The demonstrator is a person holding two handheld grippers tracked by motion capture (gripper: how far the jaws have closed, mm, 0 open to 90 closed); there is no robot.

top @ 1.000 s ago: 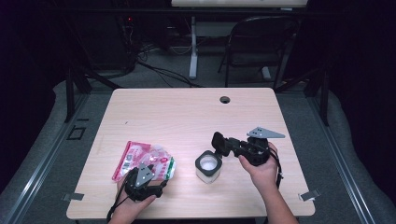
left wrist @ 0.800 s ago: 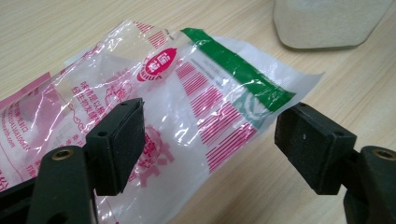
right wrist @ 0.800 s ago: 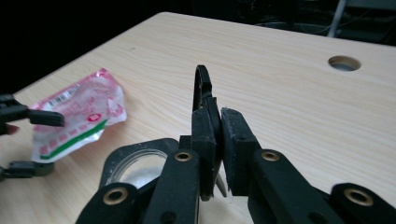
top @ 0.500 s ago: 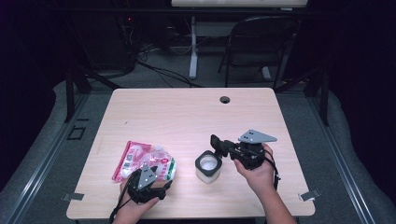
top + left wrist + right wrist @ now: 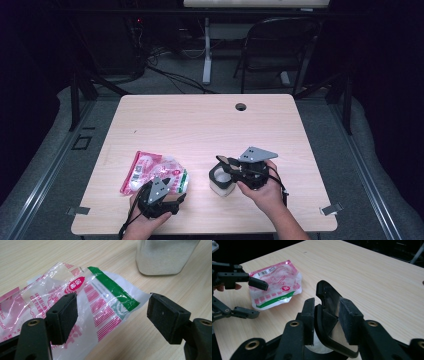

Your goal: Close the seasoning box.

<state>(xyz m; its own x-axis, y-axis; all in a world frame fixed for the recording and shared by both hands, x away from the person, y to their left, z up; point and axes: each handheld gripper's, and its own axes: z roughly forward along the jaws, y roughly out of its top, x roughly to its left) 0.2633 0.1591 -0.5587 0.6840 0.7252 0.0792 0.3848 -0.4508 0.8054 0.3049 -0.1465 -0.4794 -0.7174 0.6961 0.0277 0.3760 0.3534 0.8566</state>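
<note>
Room: dark all round, with a folding chair [image 5: 280, 45] and loose cables on the floor beyond the far edge of the counter [image 5: 200, 125], as seen from the high view.
Counter: pale wood grain, with a small round cable hole [image 5: 241, 106] near its far edge.
Plastic bag [image 5: 155, 172]: a crinkled clear packet printed in pink with a green band, lying flat at the near left of the counter. The left gripper view brings the print and the green strip up close; the right gripper view shows the whole packet from the side, barcode end farthest off.
Left hand-held gripper [image 5: 112, 315]: jaws spread wide, one black pad over the bag's pink print, the other over bare counter just past the bag's green-edged corner. Neither pad pinches the plastic.
Left hand [image 5: 145, 222]: comes in from the bottom edge of the high view, wrapped round the gripper body at the near end of the bag.
Jar [image 5: 221, 179]: a small squarish translucent container with a dark rim, right of the bag. The left gripper view shows its frosted lower part with white grainy contents.
Right hand-held gripper [image 5: 327, 315]: jaws drawn narrow around a black curved piece [image 5: 329, 300] directly above the jar's mouth; I cannot tell whether the pads press on it.
Right hand [image 5: 265, 187]: holds that gripper just right of the jar, grey three-cornered plate on top.
</note>
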